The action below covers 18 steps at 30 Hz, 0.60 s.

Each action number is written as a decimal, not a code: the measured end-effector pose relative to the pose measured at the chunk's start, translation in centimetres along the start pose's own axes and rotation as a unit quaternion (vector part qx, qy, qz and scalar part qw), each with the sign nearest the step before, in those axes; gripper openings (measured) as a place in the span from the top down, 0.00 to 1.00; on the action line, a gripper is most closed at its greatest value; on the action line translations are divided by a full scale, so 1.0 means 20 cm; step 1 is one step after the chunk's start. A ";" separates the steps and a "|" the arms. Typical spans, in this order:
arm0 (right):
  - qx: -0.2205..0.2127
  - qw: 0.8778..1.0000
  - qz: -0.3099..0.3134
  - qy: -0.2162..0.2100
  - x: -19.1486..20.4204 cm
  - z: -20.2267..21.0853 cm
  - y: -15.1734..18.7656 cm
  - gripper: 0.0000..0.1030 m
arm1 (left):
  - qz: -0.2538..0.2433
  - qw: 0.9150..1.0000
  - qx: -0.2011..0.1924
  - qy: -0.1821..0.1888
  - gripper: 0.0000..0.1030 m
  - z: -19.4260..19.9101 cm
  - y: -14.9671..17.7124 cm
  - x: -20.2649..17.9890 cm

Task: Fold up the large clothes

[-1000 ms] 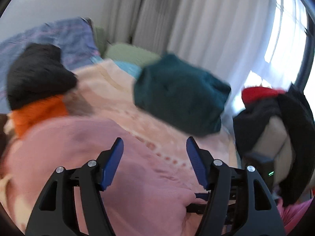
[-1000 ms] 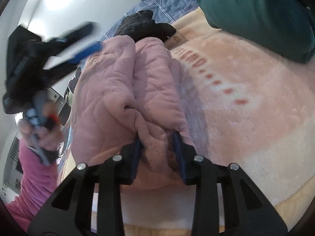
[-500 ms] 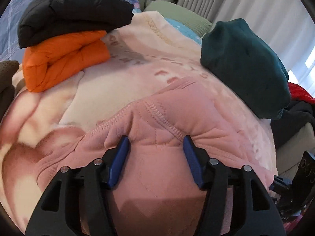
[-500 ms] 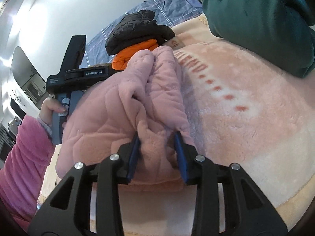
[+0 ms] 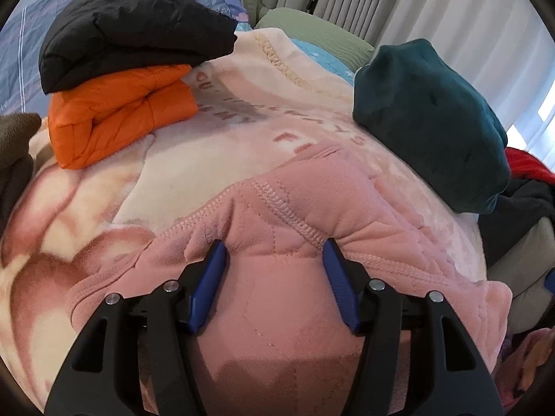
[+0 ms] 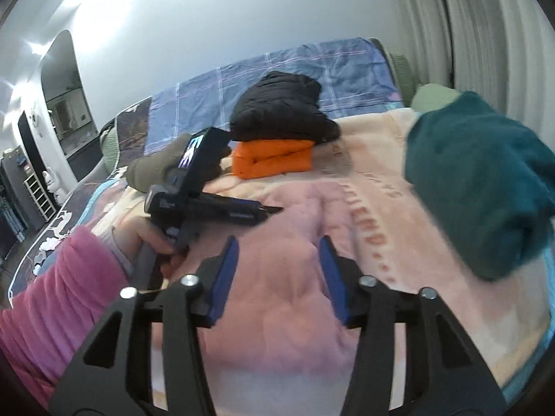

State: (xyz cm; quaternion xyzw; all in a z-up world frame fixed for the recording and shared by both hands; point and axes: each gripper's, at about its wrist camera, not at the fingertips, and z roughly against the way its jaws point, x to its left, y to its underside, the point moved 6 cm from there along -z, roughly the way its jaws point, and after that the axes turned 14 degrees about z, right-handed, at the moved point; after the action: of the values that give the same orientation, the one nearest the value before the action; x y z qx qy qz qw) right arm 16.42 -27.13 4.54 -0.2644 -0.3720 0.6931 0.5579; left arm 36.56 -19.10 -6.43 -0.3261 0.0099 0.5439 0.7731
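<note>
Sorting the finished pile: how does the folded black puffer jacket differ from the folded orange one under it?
The black puffer jacket lies on top; the orange puffer jacket lies beneath, on the pale pink blanket. The black bundle looks bulkier and overhangs the orange one. The orange shows a clear fold crease. Both are quilted and folded.

Garment [image 5: 277, 294] on blanket [image 5: 194, 187], nearest. Black jacket [image 5: 131, 24] atop folded jacket [image 5: 118, 118], far left. Bundle [image 5: 430, 118] far right.

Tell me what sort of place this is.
Most likely a bedroom at home: folded clothes lie on a bed spread with a plush peach-pink blanket and a blue checked sheet, beside long pleated white curtains.
</note>
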 end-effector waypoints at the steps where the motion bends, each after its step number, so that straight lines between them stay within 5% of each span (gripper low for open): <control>1: 0.021 1.000 -0.009 -0.004 0.00 -0.08 0.03 0.65 | 0.003 1.000 0.001 0.003 0.42 0.00 0.00 0.01; 3: 0.090 0.995 -0.032 0.014 -0.06 -0.35 0.21 0.47 | 0.012 1.000 0.003 0.004 0.41 0.00 0.00 0.02; 7: 0.079 0.983 -0.140 -0.095 -0.22 -0.46 0.44 0.41 | 0.017 1.000 0.017 0.003 0.39 -0.06 0.00 0.01; 12: 0.082 0.992 -0.089 -0.034 -0.16 -0.40 0.41 0.41 | 0.016 1.000 0.021 -0.008 0.38 -0.05 -0.01 0.00; 18: 0.073 0.992 -0.098 -0.042 -0.16 -0.36 0.43 0.40 | 0.014 1.000 -0.019 -0.006 0.39 0.07 -0.03 -0.04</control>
State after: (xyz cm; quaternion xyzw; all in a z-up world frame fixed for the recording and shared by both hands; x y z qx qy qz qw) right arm 17.81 -29.45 -6.76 -0.1563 -0.3674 0.6709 0.6249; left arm 36.32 -19.23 -4.70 -0.3372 0.0000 0.5564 0.7594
